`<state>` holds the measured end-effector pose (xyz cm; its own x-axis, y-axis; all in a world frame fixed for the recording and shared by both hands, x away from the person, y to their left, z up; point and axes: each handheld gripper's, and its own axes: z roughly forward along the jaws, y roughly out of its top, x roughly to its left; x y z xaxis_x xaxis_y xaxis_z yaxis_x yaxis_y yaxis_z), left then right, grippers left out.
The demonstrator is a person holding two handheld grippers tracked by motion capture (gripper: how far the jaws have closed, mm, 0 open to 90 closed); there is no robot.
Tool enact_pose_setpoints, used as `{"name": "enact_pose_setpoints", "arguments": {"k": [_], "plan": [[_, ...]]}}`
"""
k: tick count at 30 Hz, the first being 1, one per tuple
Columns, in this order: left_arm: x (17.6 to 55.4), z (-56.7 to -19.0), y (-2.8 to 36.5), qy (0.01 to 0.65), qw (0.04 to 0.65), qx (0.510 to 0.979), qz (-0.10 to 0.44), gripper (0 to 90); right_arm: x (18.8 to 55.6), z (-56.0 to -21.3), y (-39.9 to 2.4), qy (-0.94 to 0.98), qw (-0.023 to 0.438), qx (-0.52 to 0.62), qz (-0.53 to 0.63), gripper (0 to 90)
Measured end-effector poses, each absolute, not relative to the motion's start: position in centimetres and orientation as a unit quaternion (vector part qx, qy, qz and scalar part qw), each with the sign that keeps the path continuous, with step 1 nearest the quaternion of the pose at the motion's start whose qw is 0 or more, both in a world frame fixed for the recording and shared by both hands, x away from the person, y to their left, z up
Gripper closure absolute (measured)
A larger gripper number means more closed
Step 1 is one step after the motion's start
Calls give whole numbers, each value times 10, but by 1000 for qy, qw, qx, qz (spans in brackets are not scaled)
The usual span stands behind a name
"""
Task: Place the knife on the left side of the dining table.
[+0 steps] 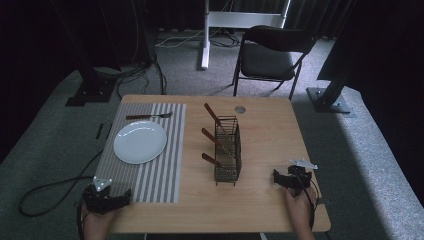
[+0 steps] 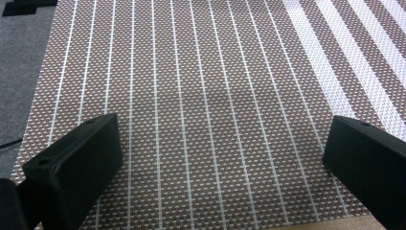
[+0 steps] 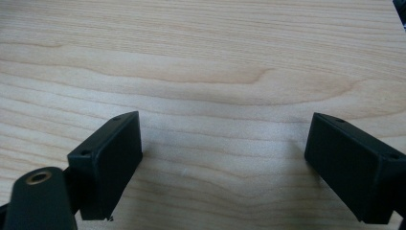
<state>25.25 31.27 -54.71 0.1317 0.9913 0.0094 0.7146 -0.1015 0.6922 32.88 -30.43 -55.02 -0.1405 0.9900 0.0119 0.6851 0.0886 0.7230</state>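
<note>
Both sets of jaws are spread wide with nothing between them: in the left gripper view the left gripper (image 2: 220,158) has only the striped placemat (image 2: 201,96) under its gap, and in the right gripper view the right gripper (image 3: 222,163) sits over bare pale wood of the table (image 3: 215,57). Those close-ups give you stuff the high view can't, like the placemat's woven brown-and-white texture with thin white lines that widen into broad stripes toward one side, plus the wood grain swirls. The high view gives the layout instead, so I'll use the wire caddy (image 1: 228,150) in the middle of the table as the landmark. It's a dark, narrow basket holding three utensils with reddish-brown handles (image 1: 212,114) that stick out leaning to its left. Left of the caddy lies the placemat with a white plate (image 1: 140,142) on it, and a fork (image 1: 149,116) with the same kind of handle lies on the placemat just beyond the plate. The left gripper (image 1: 106,198) is at the placemat's near corner, well to the caddy's near left, and the right gripper (image 1: 291,179) is near the table's near right edge, to the caddy's right. Behind the table stands a black folding chair (image 1: 272,52). No readable writing or brand anywhere that I can make out.
</note>
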Motion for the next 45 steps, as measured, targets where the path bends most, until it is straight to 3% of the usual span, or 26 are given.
{"name": "enact_pose_setpoints", "arguments": {"k": [33,45], "plan": [[255,-541,314,604,275,713,228,14,329,-550,-304,693,254,604,300,119],[258,-518,289,568,292,738,218,14,329,-550,-304,693,254,604,300,119]]}}
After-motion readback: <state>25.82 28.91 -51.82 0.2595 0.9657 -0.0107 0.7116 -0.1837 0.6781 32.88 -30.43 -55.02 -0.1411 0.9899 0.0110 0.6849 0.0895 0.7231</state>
